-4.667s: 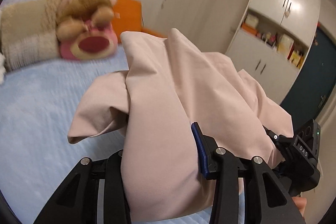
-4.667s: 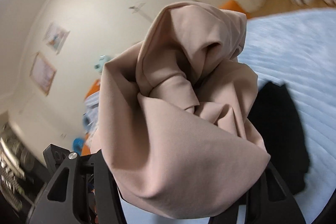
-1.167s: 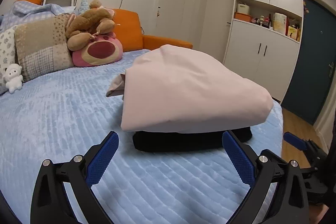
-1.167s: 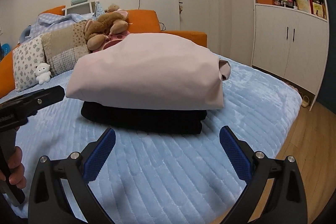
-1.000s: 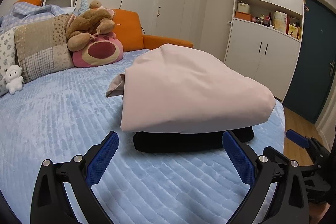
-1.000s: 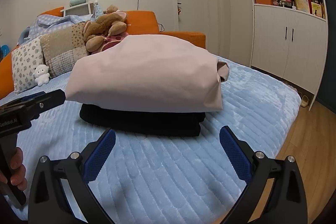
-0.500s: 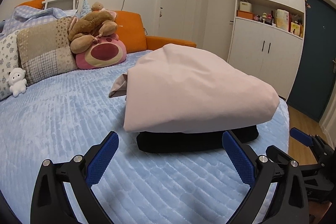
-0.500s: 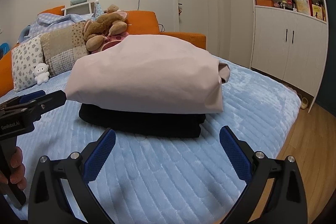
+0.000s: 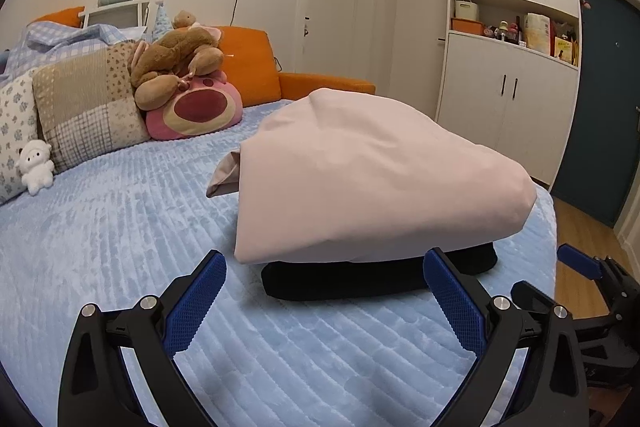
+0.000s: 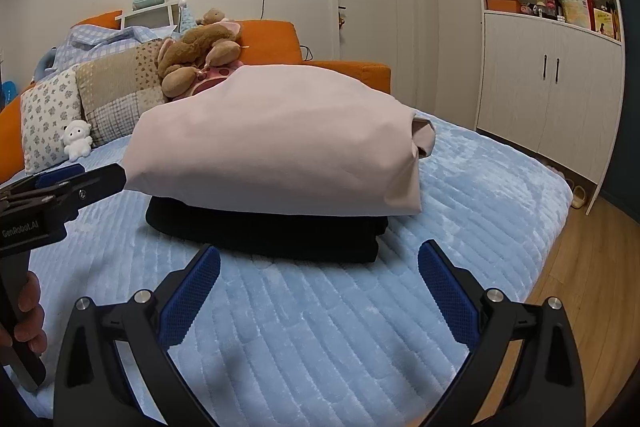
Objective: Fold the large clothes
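A folded pale pink cotton garment [image 9: 372,175] lies on top of a folded black garment [image 9: 360,279], and the stack rests on the quilted light blue bedspread [image 9: 120,227] near the bed's foot end. A loose flap of the pink cloth sticks out at one side of the bundle. The left gripper [image 9: 324,301] hovers just short of the stack with its blue-padded jaws spread wide apart, holding nothing. The right gripper [image 10: 318,291] faces the same stack from the other side, its jaws likewise wide apart and empty. In the right wrist view the left gripper's black body shows at the left edge, held by a hand [image 10: 28,319]. At the head of the bed sit patchwork pillows [image 9: 84,107], a pink plush bear head [image 9: 196,111], a brown plush toy [image 9: 176,63] and a small white plush lamb [image 9: 37,165]. White cupboards [image 9: 508,83] stand along the wall
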`<state>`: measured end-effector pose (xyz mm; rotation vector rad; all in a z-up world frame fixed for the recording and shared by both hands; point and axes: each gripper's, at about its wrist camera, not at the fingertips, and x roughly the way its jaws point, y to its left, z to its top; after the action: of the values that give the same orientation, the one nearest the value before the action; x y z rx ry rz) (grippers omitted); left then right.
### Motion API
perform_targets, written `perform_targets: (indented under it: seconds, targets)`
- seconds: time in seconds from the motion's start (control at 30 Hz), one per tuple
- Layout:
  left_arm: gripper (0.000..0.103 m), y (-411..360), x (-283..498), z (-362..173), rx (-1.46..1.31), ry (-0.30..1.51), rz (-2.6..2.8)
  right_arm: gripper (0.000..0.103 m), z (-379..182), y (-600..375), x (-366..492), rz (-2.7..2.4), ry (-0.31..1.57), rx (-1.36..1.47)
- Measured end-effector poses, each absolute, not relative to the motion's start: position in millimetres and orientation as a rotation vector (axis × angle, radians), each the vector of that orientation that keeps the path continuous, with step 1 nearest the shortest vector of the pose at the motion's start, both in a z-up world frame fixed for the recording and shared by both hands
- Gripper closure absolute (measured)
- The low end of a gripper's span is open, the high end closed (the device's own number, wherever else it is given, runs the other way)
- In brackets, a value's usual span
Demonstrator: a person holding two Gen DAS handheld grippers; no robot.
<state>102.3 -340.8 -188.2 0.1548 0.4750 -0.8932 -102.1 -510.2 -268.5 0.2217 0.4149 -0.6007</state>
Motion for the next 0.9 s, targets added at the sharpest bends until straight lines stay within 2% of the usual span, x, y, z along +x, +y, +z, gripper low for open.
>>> perform_targets:
  seconds: [0.9]
  targets:
    - [0.003,-343,90,-183,0.164,0.445,-0.871,0.005,-268,-505,-108,-0.612,0.386,0.187]
